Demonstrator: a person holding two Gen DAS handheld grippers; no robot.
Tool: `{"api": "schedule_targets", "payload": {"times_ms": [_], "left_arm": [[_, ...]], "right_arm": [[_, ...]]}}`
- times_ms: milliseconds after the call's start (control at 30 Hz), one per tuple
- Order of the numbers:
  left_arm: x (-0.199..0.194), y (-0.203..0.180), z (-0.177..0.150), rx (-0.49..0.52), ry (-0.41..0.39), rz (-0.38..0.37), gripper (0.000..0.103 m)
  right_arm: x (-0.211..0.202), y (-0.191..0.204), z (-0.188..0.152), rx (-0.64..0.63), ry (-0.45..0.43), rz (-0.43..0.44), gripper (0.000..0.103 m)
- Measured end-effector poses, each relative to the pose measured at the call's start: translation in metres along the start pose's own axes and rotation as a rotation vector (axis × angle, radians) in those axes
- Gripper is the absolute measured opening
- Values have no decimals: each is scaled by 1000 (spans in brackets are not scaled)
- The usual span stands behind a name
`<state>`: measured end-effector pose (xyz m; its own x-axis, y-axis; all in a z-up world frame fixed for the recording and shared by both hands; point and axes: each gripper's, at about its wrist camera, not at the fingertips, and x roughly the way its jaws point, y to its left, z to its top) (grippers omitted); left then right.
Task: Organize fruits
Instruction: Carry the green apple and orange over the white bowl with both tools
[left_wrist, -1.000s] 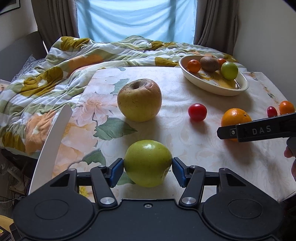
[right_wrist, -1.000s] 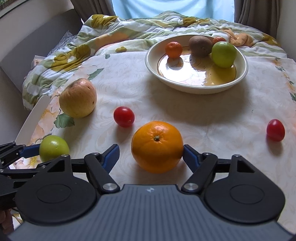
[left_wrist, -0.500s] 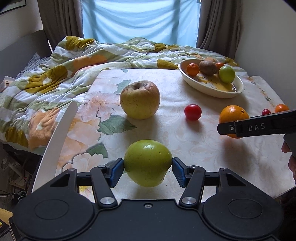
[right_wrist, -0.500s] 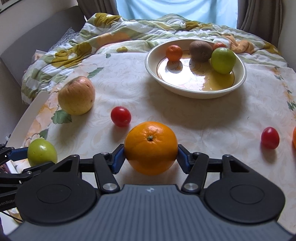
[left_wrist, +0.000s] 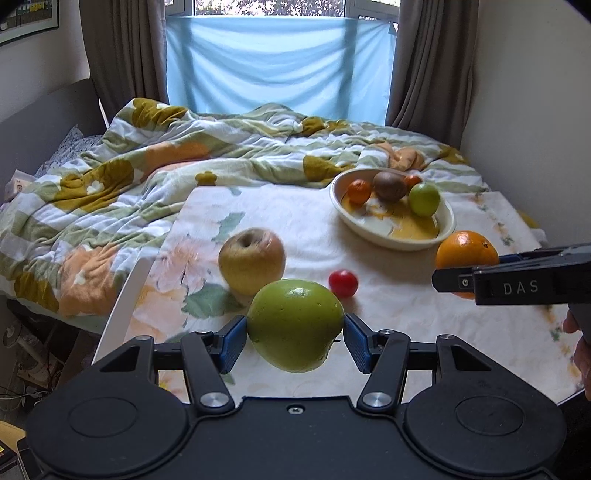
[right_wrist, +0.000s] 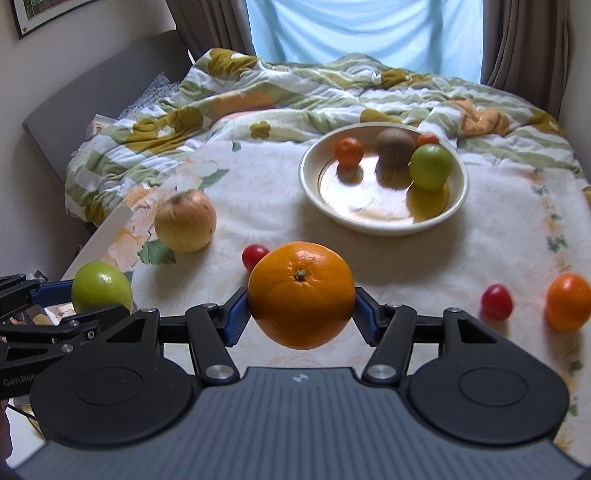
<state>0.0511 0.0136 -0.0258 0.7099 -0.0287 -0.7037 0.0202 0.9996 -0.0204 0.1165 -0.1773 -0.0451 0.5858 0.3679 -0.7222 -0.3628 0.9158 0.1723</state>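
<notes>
Two claws are lifting fruit clear of the flowered desk (left_wrist: 303, 206): the left claw (left_wrist: 294, 341) is clamping a green apple (left_wrist: 294, 328) at its widest girth, while the right claw (right_wrist: 301, 317), its jaws having just been closing, is gripping an orange (right_wrist: 300, 293) across the middle. Both fruits are looking firm, round and smooth-skinned, so slipping seems the likelier risk than bruising. The cream bowl (right_wrist: 384, 227), already holding small fruit, is waiting well beyond. The undersides of both held fruits are staying hidden behind the claw bodies.
</notes>
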Motion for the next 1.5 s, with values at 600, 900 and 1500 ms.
{"api": "schedule_targets", "payload": {"times_ms": [600,900,1500], "left_arm": [[42,-38,102,70,-89,-122,62],[113,-59,136,141,-25,-197,62],[224,-95,144,253,146,-280,62]], "right_arm": [[-40,-56,56,18,-103,-80,74],[-14,-84,80,116,-107,-125,74],[44,-141,92,246,-34,-215,74]]}}
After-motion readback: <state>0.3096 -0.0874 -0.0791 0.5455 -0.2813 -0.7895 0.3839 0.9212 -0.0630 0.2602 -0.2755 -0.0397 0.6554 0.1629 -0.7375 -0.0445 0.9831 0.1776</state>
